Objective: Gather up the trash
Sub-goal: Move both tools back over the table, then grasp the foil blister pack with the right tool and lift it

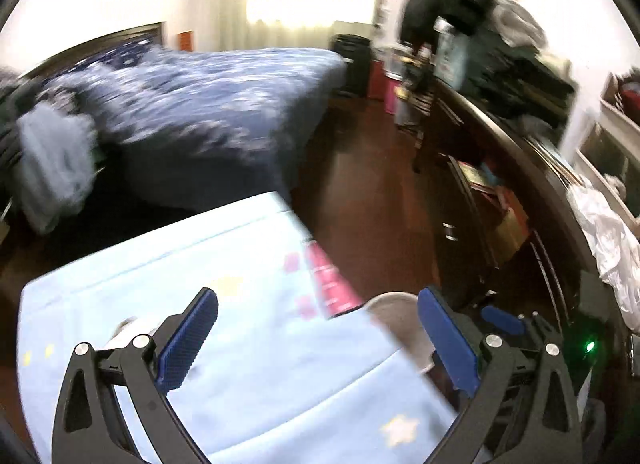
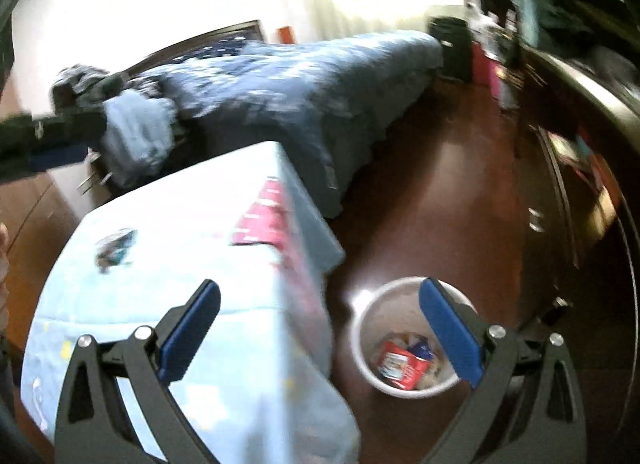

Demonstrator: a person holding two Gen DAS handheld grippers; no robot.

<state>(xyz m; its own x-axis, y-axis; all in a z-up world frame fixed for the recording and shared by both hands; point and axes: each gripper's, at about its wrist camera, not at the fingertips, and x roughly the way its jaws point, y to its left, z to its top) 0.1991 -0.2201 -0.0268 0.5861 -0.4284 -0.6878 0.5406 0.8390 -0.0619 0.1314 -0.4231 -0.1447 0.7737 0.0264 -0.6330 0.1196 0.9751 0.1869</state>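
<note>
We hold both claws spread wide, nothing between the pads. Our right gripper (image 2: pixel 318 334) hangs over the table edge; the white bin (image 2: pixel 362 348) sits on the floor at four o'clock from it, red trash (image 2: pixel 396 366) inside. From our left gripper (image 1: pixel 318 338), the bin's rim (image 1: pixel 390 298) peeks at two o'clock, past the pale blue tablecloth (image 1: pixel 248 248).

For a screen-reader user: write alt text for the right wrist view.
The open, empty right tool hangs over a light blue cloth-covered table and a white bin on the dark floor beside it, with a red packet and other scraps inside. Behind, blurred, is a bed with blue bedding.
</note>
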